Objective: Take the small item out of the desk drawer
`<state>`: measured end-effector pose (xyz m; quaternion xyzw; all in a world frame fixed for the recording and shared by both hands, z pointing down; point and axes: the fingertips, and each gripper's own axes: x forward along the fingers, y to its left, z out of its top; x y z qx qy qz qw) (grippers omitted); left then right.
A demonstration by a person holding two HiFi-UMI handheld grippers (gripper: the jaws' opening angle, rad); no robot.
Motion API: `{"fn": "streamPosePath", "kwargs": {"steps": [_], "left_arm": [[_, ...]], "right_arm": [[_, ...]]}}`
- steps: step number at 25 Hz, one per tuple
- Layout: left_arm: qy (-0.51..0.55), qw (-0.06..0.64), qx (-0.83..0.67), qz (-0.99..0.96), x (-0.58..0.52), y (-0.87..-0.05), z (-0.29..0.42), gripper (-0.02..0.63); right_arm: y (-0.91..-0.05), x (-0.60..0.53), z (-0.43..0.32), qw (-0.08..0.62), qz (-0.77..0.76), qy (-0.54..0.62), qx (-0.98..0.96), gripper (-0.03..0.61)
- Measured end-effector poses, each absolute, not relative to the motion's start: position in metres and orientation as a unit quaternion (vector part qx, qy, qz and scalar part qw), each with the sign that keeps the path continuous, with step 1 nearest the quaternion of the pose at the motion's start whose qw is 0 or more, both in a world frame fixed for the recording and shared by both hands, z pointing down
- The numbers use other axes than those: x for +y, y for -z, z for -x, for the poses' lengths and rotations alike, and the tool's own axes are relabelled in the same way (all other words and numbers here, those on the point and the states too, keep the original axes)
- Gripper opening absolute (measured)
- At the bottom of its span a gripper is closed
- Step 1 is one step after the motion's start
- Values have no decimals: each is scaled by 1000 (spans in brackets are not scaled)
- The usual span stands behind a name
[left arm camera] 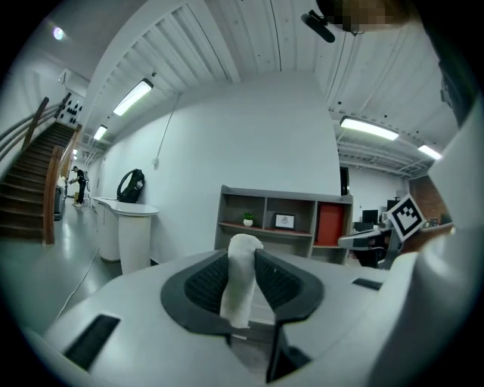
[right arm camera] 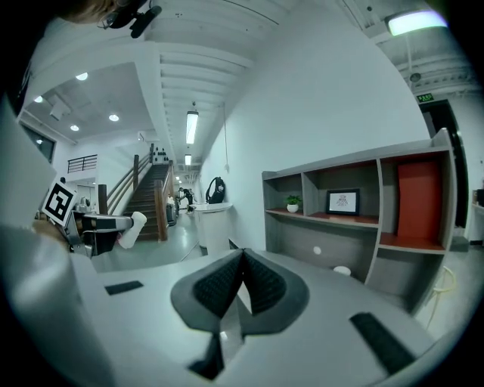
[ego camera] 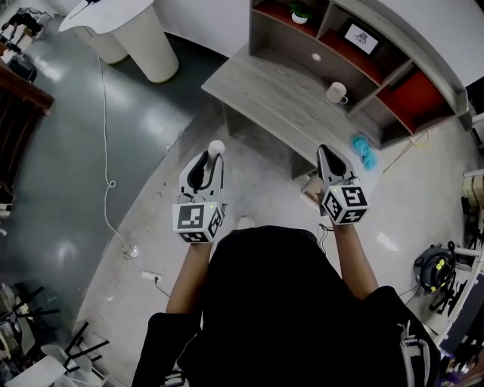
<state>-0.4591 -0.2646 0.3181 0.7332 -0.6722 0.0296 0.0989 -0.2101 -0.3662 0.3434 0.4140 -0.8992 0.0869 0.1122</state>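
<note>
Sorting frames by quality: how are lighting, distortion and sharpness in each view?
Head view: even light, pale glare on the grey floor, the person's black top without detail. Left gripper view: fisheye bends the ceiling; the white item in the left gripper is sharp. Right gripper view: same fisheye, dark corners, ceiling lamp blown out.

White small item [left arm camera: 239, 278], grey desk [ego camera: 281, 98]

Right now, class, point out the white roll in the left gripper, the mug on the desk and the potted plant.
white roll [left arm camera: 240, 278]: left gripper view, its middle.
mug [ego camera: 335, 92]: head view, its body.
potted plant [right arm camera: 293, 208]: right gripper view, its pot.
</note>
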Motion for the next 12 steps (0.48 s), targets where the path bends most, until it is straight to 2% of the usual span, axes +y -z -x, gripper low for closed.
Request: {"fn": "streamPosePath", "kwargs": {"steps": [12], "left_arm": [[-21,104,-635,-765,-286,-318,430,110]], "right_arm": [[-340,-362,198,115,-430,-79,-892,0]]}}
